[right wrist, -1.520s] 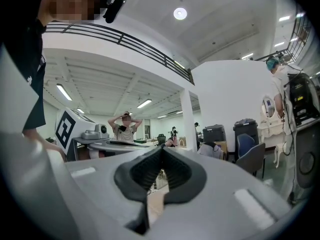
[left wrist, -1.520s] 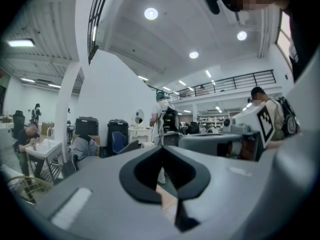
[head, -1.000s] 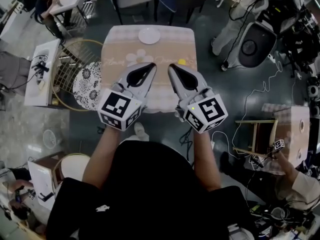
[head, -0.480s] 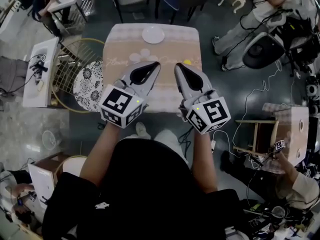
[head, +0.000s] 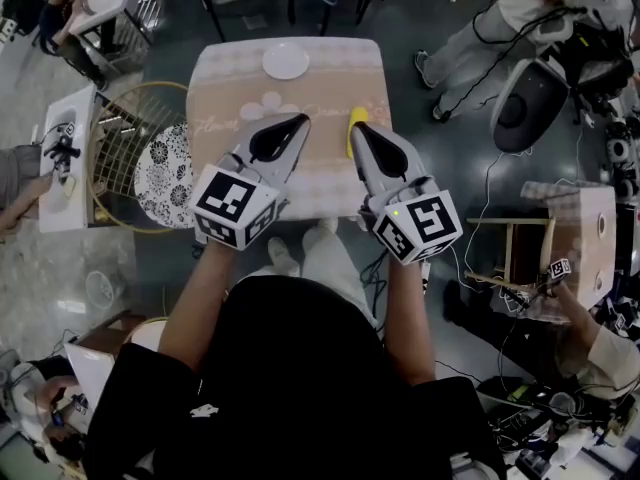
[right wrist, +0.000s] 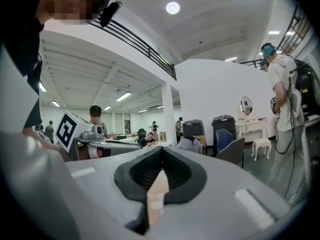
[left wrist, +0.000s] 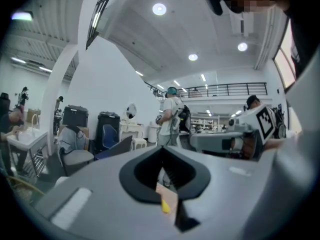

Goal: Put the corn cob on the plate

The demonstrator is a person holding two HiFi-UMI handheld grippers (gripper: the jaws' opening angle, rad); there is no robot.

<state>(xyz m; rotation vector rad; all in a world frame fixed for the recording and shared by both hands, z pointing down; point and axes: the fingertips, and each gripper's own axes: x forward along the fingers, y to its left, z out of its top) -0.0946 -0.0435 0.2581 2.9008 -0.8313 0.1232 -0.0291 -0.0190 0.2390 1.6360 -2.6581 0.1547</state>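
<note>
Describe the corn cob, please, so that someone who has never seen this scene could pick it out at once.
Find the square table, draped in beige, on the dark floor. A white plate sits near its far edge; the corn cob lies toward the right side, seen just past the tip of the right gripper. It is the only bright yellow thing on the table.

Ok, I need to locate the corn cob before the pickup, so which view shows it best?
The head view: the yellow corn cob lies near the right edge of the table, its lower part covered by the right gripper. The left gripper view catches only a yellow sliver of it; the right gripper view shows none.
</note>
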